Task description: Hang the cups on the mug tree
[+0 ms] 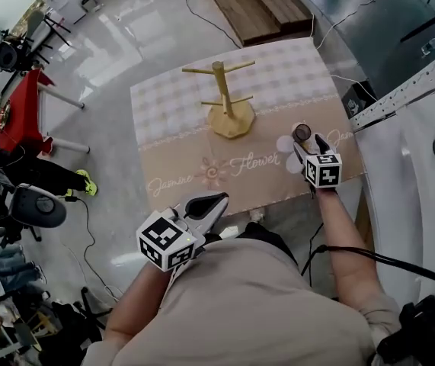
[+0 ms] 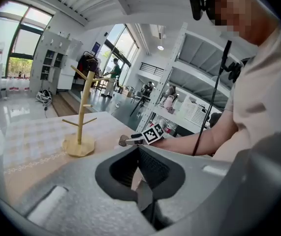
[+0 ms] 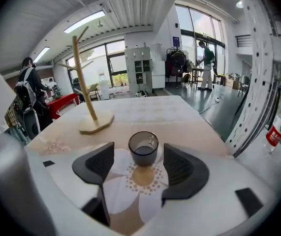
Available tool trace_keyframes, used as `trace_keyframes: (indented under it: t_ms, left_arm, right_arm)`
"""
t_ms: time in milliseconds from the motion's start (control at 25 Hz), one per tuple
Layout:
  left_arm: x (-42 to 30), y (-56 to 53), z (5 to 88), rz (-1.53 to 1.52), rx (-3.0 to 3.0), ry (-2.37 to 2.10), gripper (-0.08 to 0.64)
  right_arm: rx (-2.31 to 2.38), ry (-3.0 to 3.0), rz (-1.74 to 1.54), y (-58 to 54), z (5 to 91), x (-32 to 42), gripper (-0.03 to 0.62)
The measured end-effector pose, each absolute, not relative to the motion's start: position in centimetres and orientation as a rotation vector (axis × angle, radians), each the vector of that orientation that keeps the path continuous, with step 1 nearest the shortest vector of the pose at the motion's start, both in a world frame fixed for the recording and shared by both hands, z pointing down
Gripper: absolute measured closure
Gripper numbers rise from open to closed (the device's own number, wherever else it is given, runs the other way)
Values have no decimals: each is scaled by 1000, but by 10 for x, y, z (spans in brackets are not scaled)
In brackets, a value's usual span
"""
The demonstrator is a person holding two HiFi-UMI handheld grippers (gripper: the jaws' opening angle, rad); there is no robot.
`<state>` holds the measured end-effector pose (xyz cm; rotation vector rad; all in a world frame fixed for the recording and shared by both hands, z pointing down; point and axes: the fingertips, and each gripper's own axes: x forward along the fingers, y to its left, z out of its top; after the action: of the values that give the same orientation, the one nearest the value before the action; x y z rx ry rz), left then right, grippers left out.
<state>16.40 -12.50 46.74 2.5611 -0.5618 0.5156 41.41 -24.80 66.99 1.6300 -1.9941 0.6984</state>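
Standing upright near the right edge of the worktop (image 1: pixel 171 113), the dark cup (image 3: pixel 143 148) is between the released jaws of the right gripper (image 3: pixel 138 155), untouched. The mug tree (image 1: pixel 221 97) stands mid-worktop. At the near edge, the left gripper (image 1: pixel 209 204) has empty, clenched jaws.

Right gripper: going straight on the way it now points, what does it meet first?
The dark cup: it stands upright on the table between the open jaw tips of the right gripper, whose pads seem not to touch it. The mug tree stands farther off, left of that line.
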Motion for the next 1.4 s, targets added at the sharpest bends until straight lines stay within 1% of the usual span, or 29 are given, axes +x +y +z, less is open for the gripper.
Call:
trace_keyframes:
  t_ms: [80, 280, 320, 360, 640, 800, 1200, 1400]
  left_arm:
    - [165, -127, 470, 514, 2535, -624, 552]
    - [163, -130, 474, 537, 2484, -714, 552]
    - [163, -131, 472, 541, 2480, -724, 552]
    - [163, -132, 470, 543, 2479, -734, 552]
    - [155, -143, 460, 509, 2494, -771, 552]
    - [146, -147, 458, 493, 2506, -750, 552]
    - [130, -148, 447, 418, 2570, -661, 552]
    - [113, -147, 441, 392, 2591, -652, 552]
  right_arm:
    - [1612, -2017, 724, -260, 683, 417, 273]
    - [1566, -2012, 711, -279, 703, 416, 275]
    - [1562, -2003, 700, -281, 703, 416, 280]
    - [1557, -1995, 689, -282, 703, 416, 311]
    - [1526, -2015, 574, -278, 684, 413, 321]
    - [1511, -2063, 433, -282, 637, 398, 321]
    - [1469, -2184, -36, -301, 471, 334, 321]
    - [1417, -2160, -252, -315, 419, 300, 321]
